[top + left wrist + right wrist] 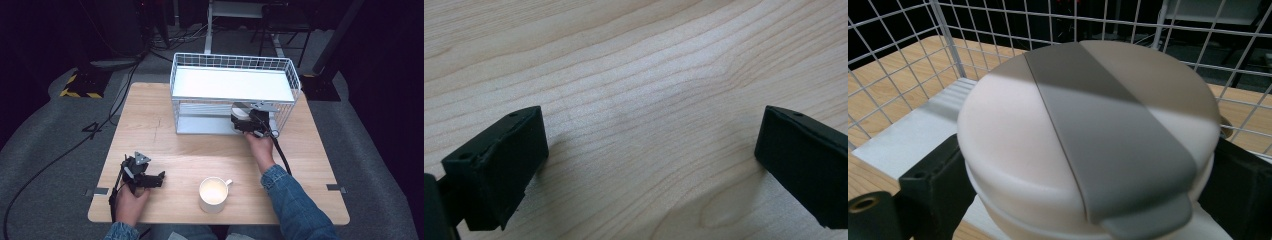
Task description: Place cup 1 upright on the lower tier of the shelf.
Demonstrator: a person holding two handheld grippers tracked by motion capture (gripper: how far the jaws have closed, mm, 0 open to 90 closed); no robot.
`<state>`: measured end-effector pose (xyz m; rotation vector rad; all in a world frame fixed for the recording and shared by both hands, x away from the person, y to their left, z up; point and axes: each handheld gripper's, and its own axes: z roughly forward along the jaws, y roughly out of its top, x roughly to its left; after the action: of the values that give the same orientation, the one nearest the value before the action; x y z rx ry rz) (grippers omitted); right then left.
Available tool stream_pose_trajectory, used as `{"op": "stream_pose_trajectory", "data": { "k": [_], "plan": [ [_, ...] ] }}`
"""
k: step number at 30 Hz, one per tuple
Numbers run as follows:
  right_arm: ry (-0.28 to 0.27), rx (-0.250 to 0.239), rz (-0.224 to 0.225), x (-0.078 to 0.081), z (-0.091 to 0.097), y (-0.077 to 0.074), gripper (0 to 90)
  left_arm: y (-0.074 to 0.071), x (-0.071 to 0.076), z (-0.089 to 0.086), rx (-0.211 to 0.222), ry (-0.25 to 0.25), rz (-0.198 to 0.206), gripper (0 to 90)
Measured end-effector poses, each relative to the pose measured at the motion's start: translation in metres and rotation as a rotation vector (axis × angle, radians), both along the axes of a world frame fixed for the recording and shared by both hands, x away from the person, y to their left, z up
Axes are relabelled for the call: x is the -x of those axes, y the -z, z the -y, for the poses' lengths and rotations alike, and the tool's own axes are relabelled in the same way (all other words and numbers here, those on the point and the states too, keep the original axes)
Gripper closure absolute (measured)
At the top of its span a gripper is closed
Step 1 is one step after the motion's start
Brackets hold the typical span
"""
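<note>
Lidded container [1083, 140] between right gripper [1083, 200] jaws

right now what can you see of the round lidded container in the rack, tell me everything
The container is round, low and cream-white, matte like plastic, with a domed lid. A grey band crosses the lid and ends in a tab hanging over the near rim. It sits upright on the white lower shelf of the wire rack, at its right end. The right tongs clamp it, one black jaw against each side. The shelf above casts a shadow over its far part.
</note>
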<state>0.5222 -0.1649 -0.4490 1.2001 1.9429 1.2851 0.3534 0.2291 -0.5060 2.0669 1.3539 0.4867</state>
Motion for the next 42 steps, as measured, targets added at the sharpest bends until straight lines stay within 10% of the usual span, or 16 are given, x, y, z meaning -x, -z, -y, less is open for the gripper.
{"op": "stream_pose_trajectory", "data": {
  "k": [24,42],
  "plan": [
    [-0.037,-0.017,0.049,0.000,0.008,0.001,0.0,0.000,0.000,0.000,0.000,0.000,0.000,1.1],
    [-0.070,-0.009,0.068,0.041,0.038,-0.019,0.0,0.000,0.001,0.001,0.004,0.004,-0.005,0.8]
  ]
}}
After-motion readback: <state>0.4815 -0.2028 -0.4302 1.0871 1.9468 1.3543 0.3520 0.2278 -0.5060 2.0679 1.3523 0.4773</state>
